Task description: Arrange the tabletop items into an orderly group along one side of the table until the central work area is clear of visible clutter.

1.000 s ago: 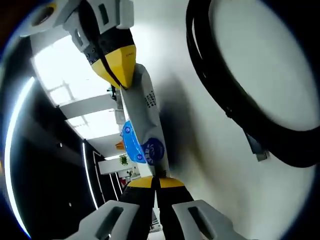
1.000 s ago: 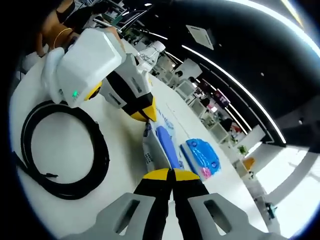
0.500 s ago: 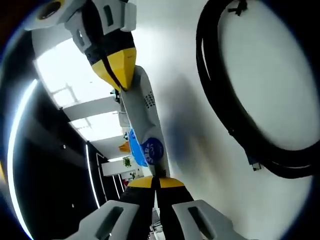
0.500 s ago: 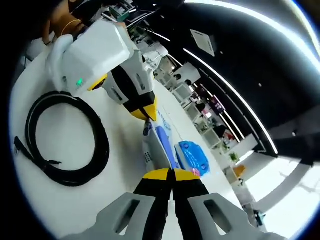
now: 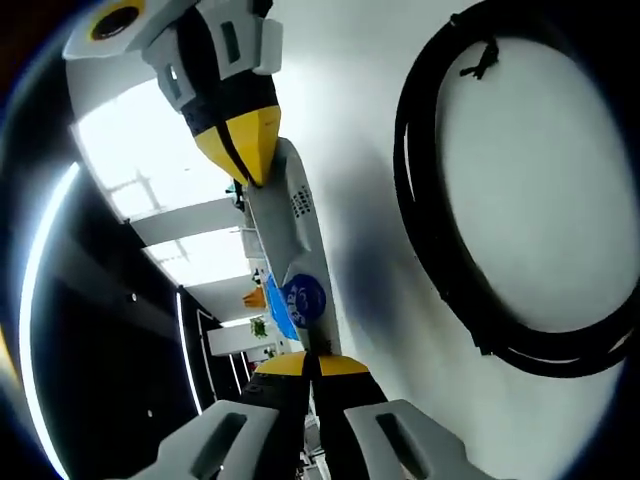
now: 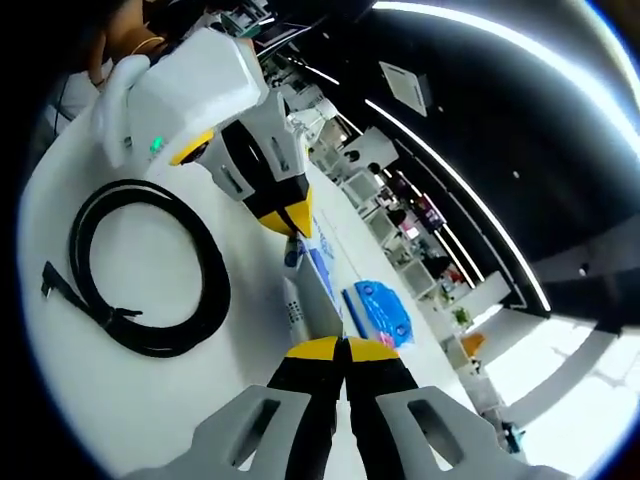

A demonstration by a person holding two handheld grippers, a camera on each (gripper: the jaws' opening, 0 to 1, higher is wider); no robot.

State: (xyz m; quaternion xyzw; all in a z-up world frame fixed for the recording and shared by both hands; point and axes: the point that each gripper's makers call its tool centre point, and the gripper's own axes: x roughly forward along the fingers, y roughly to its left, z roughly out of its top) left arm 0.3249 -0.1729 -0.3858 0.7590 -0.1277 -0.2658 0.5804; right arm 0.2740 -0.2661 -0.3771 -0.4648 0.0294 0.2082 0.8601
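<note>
With both the left gripper [image 5: 312, 362] and right gripper [image 6: 343, 347] clenched on opposite ends of the long white-and-blue flat packet [image 6: 312, 292], we should carry it level above the white worktop [image 6: 150, 410], clear of the coiled black cable [image 6: 150, 270].

A smooth white tabletop [image 6: 150, 400] carries a coiled black cable [image 6: 150, 270]; well beyond the coil lies a flat blue plastic packet [image 6: 378, 312].
</note>
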